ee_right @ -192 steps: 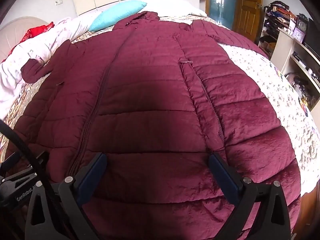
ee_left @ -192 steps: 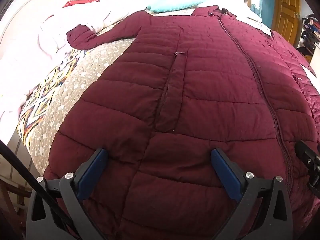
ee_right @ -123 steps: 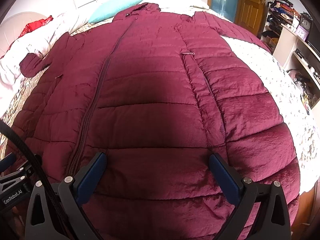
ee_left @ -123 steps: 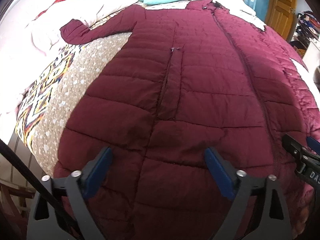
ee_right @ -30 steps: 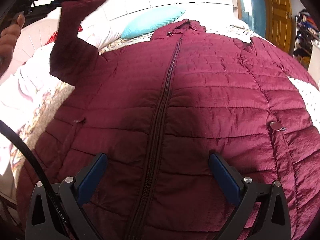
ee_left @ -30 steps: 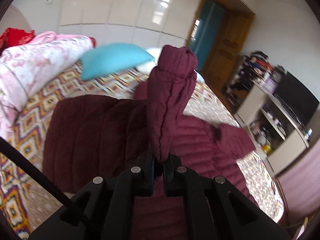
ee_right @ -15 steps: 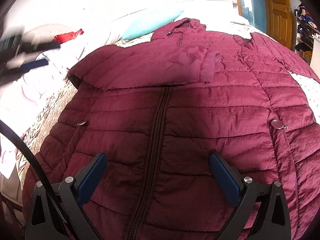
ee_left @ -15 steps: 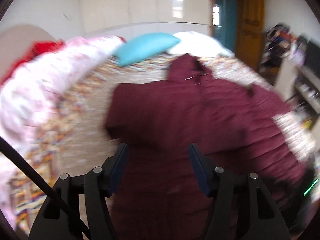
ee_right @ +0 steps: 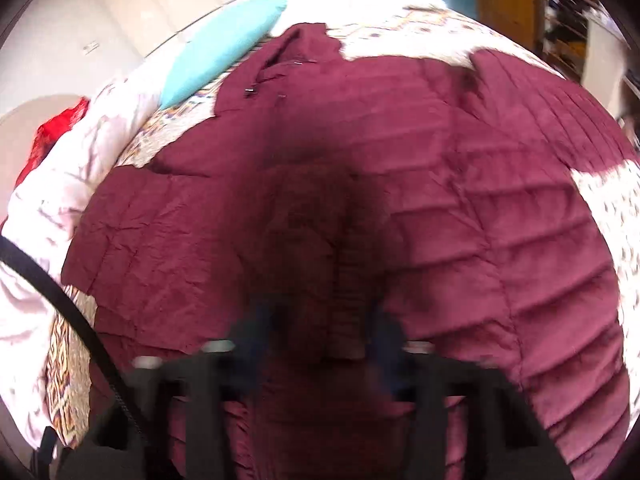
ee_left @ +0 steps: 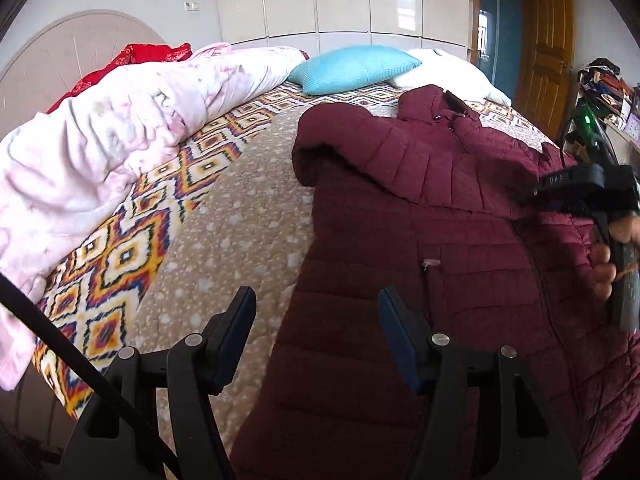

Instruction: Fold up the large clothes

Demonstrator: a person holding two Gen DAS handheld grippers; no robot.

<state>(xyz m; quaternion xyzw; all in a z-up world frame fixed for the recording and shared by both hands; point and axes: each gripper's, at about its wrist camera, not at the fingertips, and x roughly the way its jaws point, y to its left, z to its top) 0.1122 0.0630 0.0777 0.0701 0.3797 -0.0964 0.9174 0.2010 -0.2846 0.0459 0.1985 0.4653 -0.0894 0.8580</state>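
A long maroon quilted coat (ee_left: 440,248) lies flat on the bed, zipped front up, also seen in the right wrist view (ee_right: 440,184). Its left sleeve (ee_left: 384,156) is folded across the chest. My left gripper (ee_left: 316,320) is open and empty, above the coat's left edge. My right gripper (ee_right: 320,328) hangs low over the coat's middle by the zipper; the view is blurred, and the jaws look partly closed with cloth between them. The right gripper's body (ee_left: 584,188) shows in the left wrist view over the coat's right side.
The bed has a patterned quilt (ee_left: 132,248). A pink duvet (ee_left: 100,136) and red cloth (ee_left: 132,56) lie along its left. A teal pillow (ee_left: 352,68) and white pillow (ee_left: 444,68) lie at the head. A wooden door (ee_left: 548,48) and shelves (ee_left: 600,84) stand at right.
My left gripper let go of the sleeve, which now lies folded across the chest, and pulled back open. My right gripper has dropped close to the coat's middle and its jaws have narrowed.
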